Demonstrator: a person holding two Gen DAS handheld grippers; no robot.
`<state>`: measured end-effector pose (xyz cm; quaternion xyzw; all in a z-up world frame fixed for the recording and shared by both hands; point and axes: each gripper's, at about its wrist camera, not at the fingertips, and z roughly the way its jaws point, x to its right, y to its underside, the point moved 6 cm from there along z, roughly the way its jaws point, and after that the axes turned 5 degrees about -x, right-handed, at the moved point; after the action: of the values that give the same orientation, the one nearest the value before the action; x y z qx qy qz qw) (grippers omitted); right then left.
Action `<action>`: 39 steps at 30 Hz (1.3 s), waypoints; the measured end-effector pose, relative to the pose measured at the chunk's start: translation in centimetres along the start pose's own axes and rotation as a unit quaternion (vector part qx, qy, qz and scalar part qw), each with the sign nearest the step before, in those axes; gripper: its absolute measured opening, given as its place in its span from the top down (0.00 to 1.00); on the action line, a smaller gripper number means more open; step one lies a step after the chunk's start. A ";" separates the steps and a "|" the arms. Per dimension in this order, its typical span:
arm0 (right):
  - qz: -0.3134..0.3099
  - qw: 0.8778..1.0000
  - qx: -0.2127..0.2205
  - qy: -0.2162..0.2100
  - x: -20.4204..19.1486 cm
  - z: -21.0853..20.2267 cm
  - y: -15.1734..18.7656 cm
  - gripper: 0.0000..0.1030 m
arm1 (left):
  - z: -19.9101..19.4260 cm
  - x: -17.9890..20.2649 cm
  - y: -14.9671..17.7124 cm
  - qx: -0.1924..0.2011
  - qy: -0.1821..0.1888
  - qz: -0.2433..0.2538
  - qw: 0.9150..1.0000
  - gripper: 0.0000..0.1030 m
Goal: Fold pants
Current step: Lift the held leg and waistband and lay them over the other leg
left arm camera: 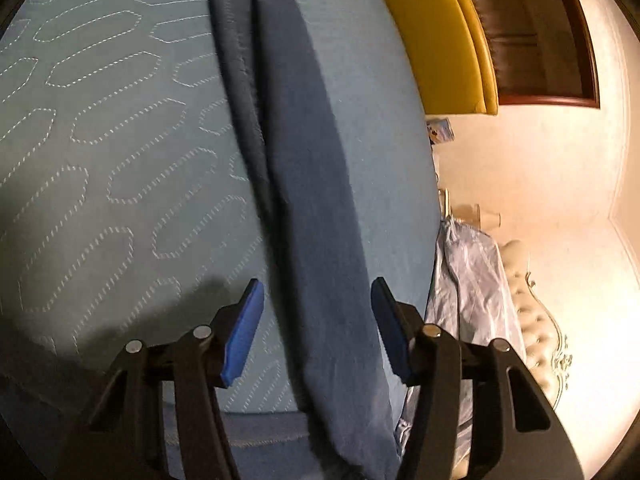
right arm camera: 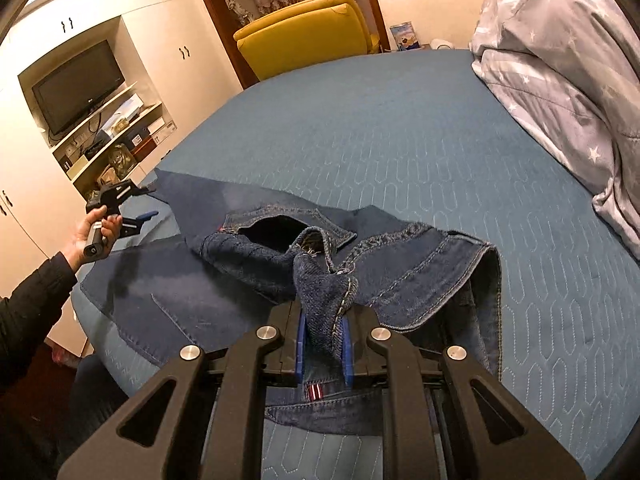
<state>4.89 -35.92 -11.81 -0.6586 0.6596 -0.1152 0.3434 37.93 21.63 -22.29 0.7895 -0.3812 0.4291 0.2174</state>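
Observation:
Dark blue denim pants (right arm camera: pixel 248 264) lie crumpled on the blue quilted bed (right arm camera: pixel 400 128), waist end toward me, legs spread to the left. My right gripper (right arm camera: pixel 324 344) is shut on a bunched fold of the waistband. In the left wrist view the left gripper (left arm camera: pixel 316 328) is open, blue pads apart, with a pant leg (left arm camera: pixel 312 184) running between the fingers. In the right wrist view the left gripper (right arm camera: pixel 132 208) is held at the bed's left edge, over the leg ends.
A folded star-print duvet (right arm camera: pixel 568 80) lies along the bed's right side. A yellow armchair (right arm camera: pixel 308 28) stands beyond the far edge. A white cabinet with a TV (right arm camera: pixel 76 84) is at the left. A tufted headboard (left arm camera: pixel 532 312) shows in the left wrist view.

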 end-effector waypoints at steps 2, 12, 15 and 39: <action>-0.002 1.000 0.001 0.004 -0.3 -0.2 -0.5 0.86 | 0.5 0.1 -0.5 -0.001 0.001 0.002 1.000 0.55; -0.006 1.000 -0.003 0.012 -0.7 -0.5 -1.1 0.86 | 6.0 1.0 -2.2 -0.036 -0.040 -0.004 0.999 0.97; -0.028 1.000 -0.009 0.010 -0.4 -0.5 -1.5 0.86 | 5.0 2.1 -2.3 -0.033 -0.040 0.017 0.999 0.98; 0.226 0.973 -0.054 0.009 12.2 -2.9 11.1 0.33 | -12.4 -7.6 21.9 0.052 -0.011 0.030 0.998 0.99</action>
<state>-4.38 -47.13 -20.07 -0.5092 0.7998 -0.0047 0.3179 11.69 19.59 -21.70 0.7924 -0.3843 0.4463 0.1588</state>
